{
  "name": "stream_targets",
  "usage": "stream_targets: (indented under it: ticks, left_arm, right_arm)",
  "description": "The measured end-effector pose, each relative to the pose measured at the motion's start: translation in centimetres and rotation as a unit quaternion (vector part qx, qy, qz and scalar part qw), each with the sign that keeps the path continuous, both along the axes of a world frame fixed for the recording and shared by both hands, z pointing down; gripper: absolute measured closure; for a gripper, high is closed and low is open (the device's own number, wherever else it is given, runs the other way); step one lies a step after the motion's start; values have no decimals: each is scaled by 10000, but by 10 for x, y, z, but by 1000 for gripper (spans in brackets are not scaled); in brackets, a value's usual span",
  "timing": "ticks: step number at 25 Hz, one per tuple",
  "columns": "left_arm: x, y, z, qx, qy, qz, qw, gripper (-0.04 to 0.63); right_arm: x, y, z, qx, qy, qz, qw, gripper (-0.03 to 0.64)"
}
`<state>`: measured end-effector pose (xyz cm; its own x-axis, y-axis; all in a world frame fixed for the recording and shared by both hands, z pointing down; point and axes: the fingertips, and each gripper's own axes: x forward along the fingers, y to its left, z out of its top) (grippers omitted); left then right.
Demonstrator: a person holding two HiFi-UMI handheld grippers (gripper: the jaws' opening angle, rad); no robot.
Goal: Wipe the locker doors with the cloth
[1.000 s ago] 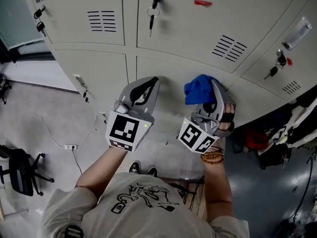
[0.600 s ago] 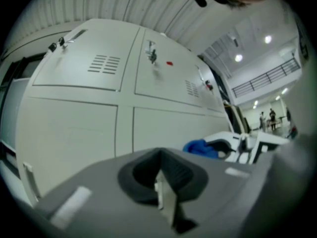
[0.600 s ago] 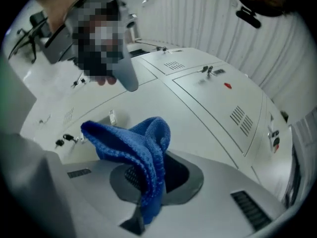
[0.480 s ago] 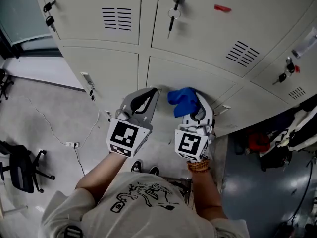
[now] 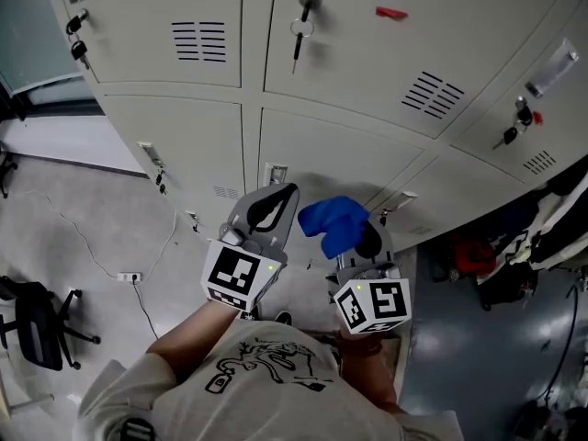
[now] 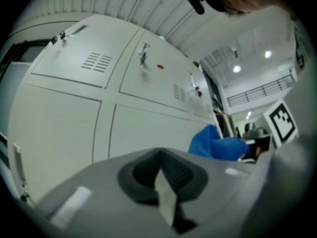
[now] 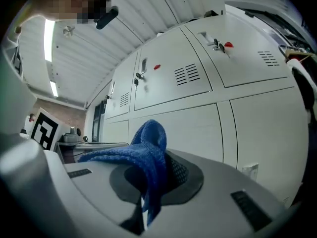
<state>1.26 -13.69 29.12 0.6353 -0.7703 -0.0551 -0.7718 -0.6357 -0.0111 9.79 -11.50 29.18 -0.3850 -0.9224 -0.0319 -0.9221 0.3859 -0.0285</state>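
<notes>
Pale grey locker doors (image 5: 322,150) fill the upper head view, in two rows. A bunched blue cloth (image 5: 331,223) sticks out of my right gripper (image 5: 360,239), which is shut on it and held just short of a lower door. In the right gripper view the cloth (image 7: 147,150) drapes over the jaws before the lower doors (image 7: 198,128). My left gripper (image 5: 283,196) is beside it, jaws shut and holding nothing, pointing at the same lower door. The left gripper view shows the doors (image 6: 148,128) ahead and the cloth (image 6: 218,144) at the right.
Keys (image 5: 299,28) hang from an upper lock, and a red tag (image 5: 390,13) is on that door. More keys (image 5: 508,134) hang at the right. An office chair (image 5: 37,315) and a power strip with cable (image 5: 130,274) are on the floor at left. Dark clutter (image 5: 478,257) sits at right.
My right gripper has carried the cloth leftward and down across the lower door, ending close beside the left gripper. The left gripper has barely moved.
</notes>
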Motion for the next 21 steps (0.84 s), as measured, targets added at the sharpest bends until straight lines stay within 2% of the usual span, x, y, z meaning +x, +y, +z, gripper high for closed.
stream_targets:
  ticks: [21]
  left_arm:
    - [3, -4, 1, -67, -49, 23, 10000, 592]
  right_arm:
    - [2, -4, -2, 49, 81, 45, 9999, 588]
